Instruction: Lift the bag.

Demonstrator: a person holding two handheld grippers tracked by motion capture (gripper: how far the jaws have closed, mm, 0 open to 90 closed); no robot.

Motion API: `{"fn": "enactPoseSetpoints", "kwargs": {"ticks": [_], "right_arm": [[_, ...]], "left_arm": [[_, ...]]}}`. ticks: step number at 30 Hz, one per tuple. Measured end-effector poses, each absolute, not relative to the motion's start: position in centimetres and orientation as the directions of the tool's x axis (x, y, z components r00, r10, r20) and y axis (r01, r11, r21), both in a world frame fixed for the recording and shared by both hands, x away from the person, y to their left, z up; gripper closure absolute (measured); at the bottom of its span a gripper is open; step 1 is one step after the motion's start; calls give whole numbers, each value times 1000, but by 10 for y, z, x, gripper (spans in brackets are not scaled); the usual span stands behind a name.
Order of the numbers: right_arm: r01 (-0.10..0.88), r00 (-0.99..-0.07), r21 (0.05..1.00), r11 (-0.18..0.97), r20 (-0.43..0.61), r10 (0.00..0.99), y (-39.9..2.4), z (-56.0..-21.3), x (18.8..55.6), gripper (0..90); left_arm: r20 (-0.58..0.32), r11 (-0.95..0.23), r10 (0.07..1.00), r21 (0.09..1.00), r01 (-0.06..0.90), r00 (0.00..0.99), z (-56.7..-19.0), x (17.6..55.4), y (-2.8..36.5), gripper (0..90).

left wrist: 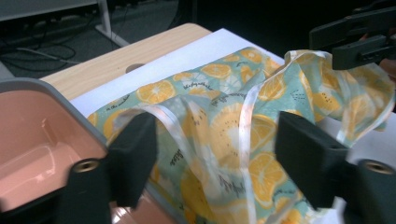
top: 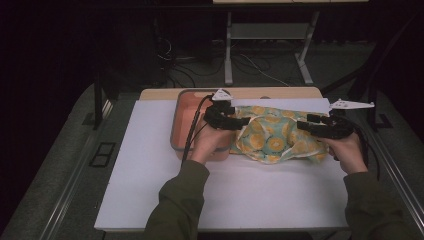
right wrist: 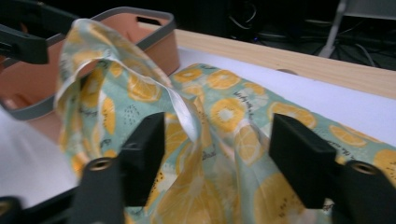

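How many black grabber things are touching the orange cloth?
2. The left gripper is at the cloth's left end by the pink bin; the right gripper is at its right end. Actual contact is unclear; both are open.

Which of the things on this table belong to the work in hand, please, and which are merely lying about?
In the job: cloth; basket; left gripper and right gripper, both open.
Lying about: white mat; cables on the floor.
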State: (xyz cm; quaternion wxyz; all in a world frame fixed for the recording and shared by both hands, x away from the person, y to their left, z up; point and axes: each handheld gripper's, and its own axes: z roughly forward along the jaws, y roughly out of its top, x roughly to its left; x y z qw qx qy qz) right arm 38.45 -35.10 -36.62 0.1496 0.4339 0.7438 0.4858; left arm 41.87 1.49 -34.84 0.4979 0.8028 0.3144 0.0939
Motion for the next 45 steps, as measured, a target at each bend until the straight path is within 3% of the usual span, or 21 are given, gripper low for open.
{"fn": "enactPoseSetpoints", "kwargs": {"ticks": [3,7,24,35,45], "right_arm": [[485,-586,859,162,182,789,-351,-361,377,261],[469,-593,869,157,178,785,-354,-356,370,209],[391,-728,895,214,158,667,-334,-350,315,185],[377,-768,886,271,135,627,-315,-384,285,185],[385,-773,868,313,118,624,-315,-419,266,152]], "left_arm": [[-151,-335,575,853,400,804,-345,410,21,148],[-129,-345,565,860,375,815,-341,394,32,124],[-97,-351,528,880,320,844,-348,318,101,64],[-92,-374,528,868,328,844,-380,279,137,48],[-102,-382,559,849,365,823,-407,269,158,0]]}}
